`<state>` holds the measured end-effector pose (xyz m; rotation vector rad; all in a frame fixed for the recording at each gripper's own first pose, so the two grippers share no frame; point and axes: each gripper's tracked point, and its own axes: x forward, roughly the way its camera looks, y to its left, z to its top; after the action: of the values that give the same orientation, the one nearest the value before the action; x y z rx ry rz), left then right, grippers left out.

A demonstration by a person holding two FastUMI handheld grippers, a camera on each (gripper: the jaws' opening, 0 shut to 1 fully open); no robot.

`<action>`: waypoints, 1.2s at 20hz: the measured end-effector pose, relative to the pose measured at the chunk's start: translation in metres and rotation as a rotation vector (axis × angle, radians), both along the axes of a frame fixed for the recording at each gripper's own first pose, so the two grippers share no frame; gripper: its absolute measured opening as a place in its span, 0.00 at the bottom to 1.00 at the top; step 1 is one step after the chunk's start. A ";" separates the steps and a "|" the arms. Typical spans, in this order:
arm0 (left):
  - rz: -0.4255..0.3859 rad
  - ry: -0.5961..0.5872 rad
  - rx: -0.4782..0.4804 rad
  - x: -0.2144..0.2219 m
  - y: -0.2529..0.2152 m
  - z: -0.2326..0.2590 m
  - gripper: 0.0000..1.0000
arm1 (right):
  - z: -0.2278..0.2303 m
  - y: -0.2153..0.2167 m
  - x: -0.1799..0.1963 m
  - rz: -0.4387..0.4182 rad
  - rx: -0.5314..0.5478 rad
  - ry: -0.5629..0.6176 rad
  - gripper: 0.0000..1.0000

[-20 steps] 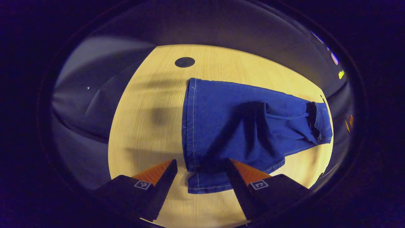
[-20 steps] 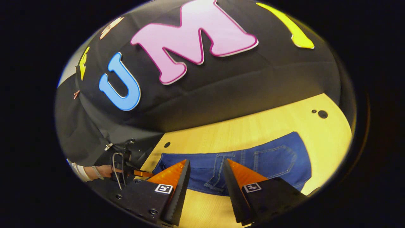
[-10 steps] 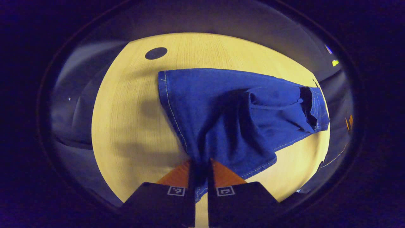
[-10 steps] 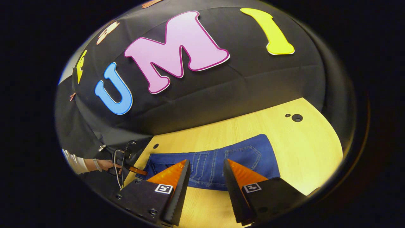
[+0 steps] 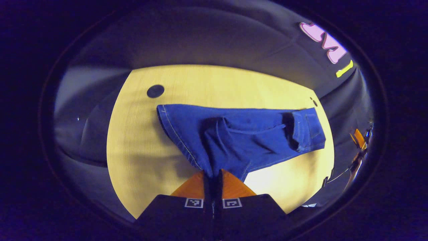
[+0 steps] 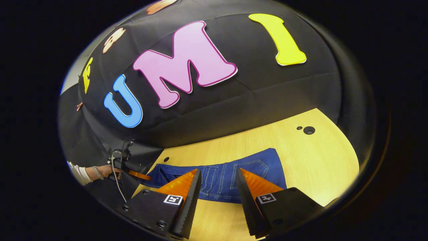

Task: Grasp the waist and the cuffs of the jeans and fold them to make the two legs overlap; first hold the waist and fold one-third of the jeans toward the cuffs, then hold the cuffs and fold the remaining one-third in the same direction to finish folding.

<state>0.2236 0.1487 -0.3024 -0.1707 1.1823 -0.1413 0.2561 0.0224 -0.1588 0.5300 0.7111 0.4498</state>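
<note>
Wooden table (image 5: 150, 140) holds the jeans (image 5: 240, 134), pinched at the cuff by the left gripper (image 5: 213, 174) and lying just past the wide-open right gripper (image 6: 217, 187), so a hard tug could slip the cuff free.

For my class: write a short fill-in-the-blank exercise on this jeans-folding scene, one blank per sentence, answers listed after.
1. The left gripper is ____ on the jeans' cuff end.
2. The right gripper's jaws stand ____, near the waist.
3. The jeans lie on a ____ table.
4. The jeans are ____ in colour.

Answers: shut; open; wooden; blue
</note>
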 end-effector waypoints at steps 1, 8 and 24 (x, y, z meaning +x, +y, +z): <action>-0.021 -0.052 -0.033 0.008 -0.020 0.023 0.06 | 0.006 -0.005 0.001 -0.004 0.003 -0.012 0.65; -0.317 -0.283 -0.117 0.062 -0.177 0.128 0.06 | 0.023 -0.045 -0.003 -0.005 -0.033 -0.070 0.65; -0.481 0.112 -0.158 0.047 -0.510 -0.108 0.14 | -0.013 -0.177 -0.026 -0.042 -0.126 -0.023 0.65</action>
<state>0.2705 -0.3612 -0.4102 -0.0294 1.3074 -0.6562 0.2303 -0.1547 -0.1720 0.4194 0.7004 0.3688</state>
